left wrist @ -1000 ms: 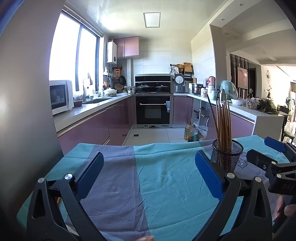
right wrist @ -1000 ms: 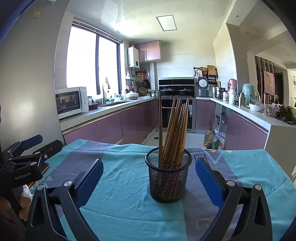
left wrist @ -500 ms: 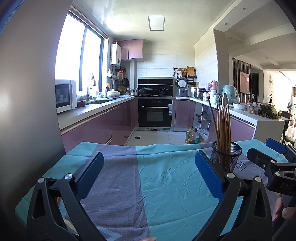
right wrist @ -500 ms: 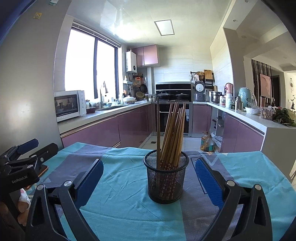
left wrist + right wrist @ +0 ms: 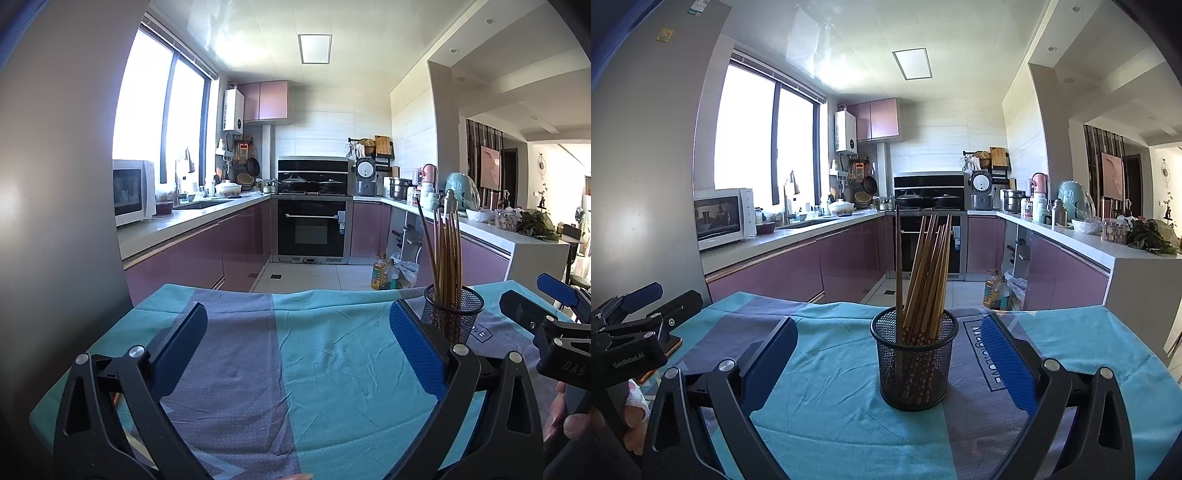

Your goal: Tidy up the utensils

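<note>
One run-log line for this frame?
left gripper: open, empty | right gripper: open, facing mesh cup | chopsticks: in cup

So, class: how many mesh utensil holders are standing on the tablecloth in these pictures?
1. The black mesh holder stands upright on the tablecloth, filled with wooden chopsticks, directly ahead of the open right gripper. The left wrist view shows the same holder on its right side.

"GenRobot.AI" on the left hand-held gripper, "LOVE" printed on the tablecloth
</note>
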Tool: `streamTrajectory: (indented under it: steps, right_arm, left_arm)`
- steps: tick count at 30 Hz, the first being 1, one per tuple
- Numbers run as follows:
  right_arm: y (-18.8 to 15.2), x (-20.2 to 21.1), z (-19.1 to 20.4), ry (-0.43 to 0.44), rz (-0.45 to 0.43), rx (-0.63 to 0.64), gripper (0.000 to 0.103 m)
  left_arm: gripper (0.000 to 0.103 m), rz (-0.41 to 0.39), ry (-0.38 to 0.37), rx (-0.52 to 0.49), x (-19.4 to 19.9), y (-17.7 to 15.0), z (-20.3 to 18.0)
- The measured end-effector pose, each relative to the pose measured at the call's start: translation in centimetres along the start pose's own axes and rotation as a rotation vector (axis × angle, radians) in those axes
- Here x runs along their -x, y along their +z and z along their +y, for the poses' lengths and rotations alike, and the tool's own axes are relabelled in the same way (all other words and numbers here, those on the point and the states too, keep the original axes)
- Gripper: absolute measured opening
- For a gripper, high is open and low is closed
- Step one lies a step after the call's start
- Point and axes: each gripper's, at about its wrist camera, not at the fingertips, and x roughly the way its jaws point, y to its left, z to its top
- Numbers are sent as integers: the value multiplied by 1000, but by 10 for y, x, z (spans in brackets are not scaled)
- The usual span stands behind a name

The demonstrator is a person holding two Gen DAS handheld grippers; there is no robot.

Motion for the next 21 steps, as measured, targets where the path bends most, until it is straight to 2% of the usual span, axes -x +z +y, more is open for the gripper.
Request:
streamTrajectory:
  steps: [21]
  right_arm:
    - [0, 1, -3, -13, -10, -12, 96]
  left_arm:
    - [97, -4, -4, -9, -1, 2, -4]
